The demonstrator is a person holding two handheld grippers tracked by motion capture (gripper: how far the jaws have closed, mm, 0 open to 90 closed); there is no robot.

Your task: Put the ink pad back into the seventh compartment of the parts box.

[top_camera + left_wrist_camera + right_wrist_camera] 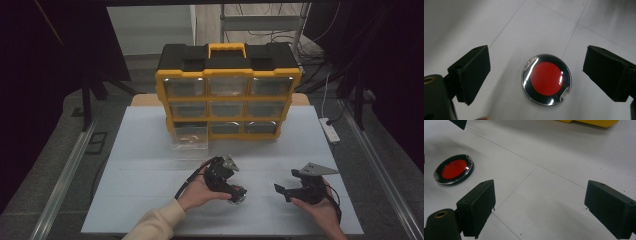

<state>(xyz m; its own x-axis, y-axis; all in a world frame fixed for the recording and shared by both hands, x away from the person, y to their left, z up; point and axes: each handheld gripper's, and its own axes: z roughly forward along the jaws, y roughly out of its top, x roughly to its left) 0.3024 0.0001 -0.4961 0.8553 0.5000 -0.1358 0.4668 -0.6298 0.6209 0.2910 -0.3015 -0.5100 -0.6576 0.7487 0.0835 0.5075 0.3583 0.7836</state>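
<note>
A round disc (546,79) with a red centre, a black ring and a clear shiny rim lies flat on the white table. My left gripper (537,67) hovers straight above it, open, one black pad (471,72) on each side and neither touching it. In the high view the left gripper (234,191) stands over the disc (239,197) near the table's front. My right gripper (286,181) is open and holds nothing, to the right of the disc. In the right gripper view the right gripper (539,200) faces bare table, with the disc (454,169) lying off to the upper left.
A yellow and black drawer organizer (227,92) stands at the back of the white table (140,150). Its bottom-left clear drawer (190,138) is pulled out onto the table. A white power strip (330,130) lies at the right edge.
</note>
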